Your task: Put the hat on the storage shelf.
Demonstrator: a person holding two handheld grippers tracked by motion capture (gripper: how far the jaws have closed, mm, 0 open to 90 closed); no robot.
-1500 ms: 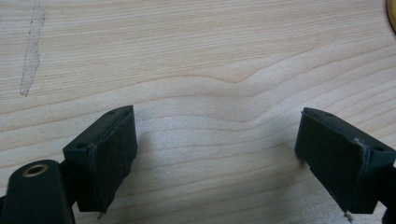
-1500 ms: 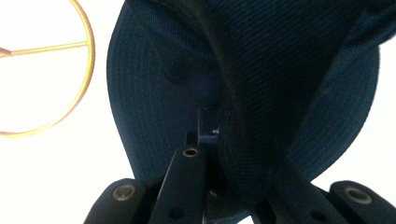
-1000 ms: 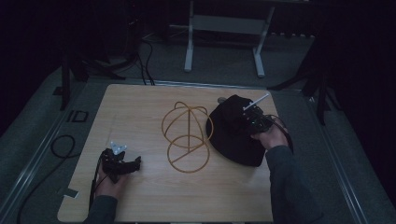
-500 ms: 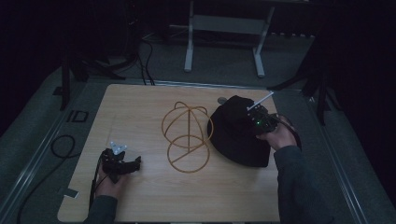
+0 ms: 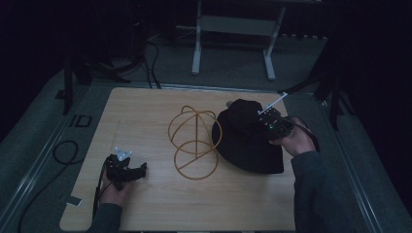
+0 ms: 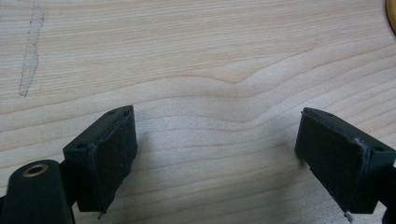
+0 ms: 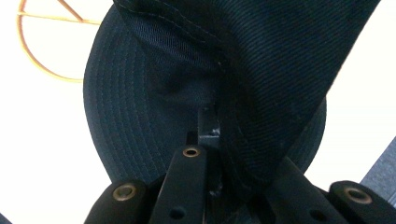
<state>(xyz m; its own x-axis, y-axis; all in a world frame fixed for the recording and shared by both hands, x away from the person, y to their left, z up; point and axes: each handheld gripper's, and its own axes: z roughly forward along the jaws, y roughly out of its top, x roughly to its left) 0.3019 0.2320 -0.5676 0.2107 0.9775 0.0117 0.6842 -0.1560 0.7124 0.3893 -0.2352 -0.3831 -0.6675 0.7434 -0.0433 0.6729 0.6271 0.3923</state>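
The room is dark all round, with cables on the grey floor and a pale metal stand [image 5: 233, 29] behind a light wooden table [image 5: 145, 111]. On the right half of the table lies a black bucket hat [image 5: 248, 145], its brim flat on the wood and touching the ring of a gold wire hat stand [image 5: 194, 141] just to its left. The person's right forearm comes up from the bottom edge, the hand wrapped round the right gripper [image 5: 260, 127], which points left and inward over the hat's crown. In the right gripper view the jaws are pinched tight on a fold of the hat's dark fabric [image 7: 261, 60], lifted and draped over them, with the brim spread below. The left hand [image 5: 116, 187] rests near the table's front left, well apart from the hat, holding the left gripper [image 5: 141, 169] low and pointing right. Its jaws stand wide apart over bare wood, grasping nothing.
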